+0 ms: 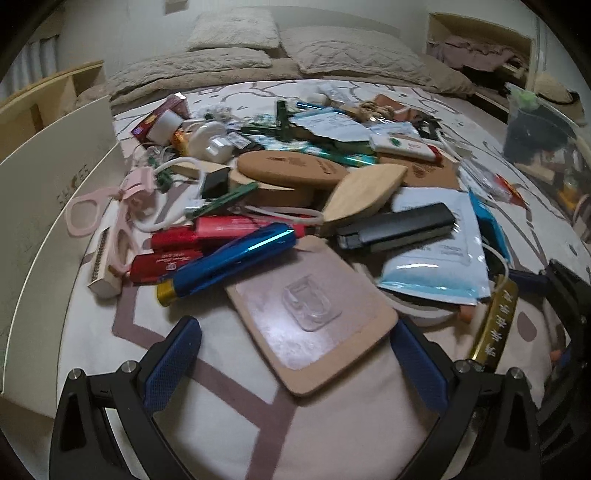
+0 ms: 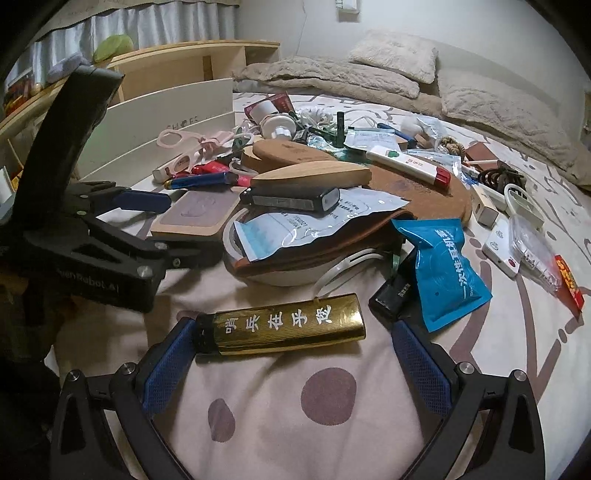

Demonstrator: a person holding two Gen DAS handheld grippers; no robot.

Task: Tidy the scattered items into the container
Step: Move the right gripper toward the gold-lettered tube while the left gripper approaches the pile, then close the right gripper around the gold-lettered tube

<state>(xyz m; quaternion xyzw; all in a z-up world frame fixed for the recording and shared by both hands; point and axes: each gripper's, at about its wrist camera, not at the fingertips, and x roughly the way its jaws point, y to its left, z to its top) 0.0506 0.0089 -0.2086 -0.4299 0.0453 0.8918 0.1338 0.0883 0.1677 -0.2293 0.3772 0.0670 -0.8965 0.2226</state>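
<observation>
A heap of small items lies on a patterned bed cover [image 1: 229, 424]. My left gripper [image 1: 295, 358] is open, with its blue pads either side of the near corner of a beige square board [image 1: 310, 314] that carries a clear stick-on hook. Seen in the right wrist view, the left gripper [image 2: 188, 229] straddles that board [image 2: 195, 214]. My right gripper [image 2: 295, 365] is open. A gold bar-shaped item [image 2: 284, 325] with white characters lies crosswise between its fingertips, its dark end by the left pad. A white shoe box [image 1: 55, 206] stands open at the left.
Behind the board lie a blue metallic tube [image 1: 229, 258], red boxes [image 1: 173, 254], pink scissors [image 1: 99, 214], wooden pieces [image 1: 362, 188], a black device [image 1: 395, 227] and mask packets [image 1: 432, 254]. A blue packet [image 2: 439, 266] lies right of the gold item. Pillows [image 1: 232, 29] and a wooden shelf [image 2: 192, 62] are beyond.
</observation>
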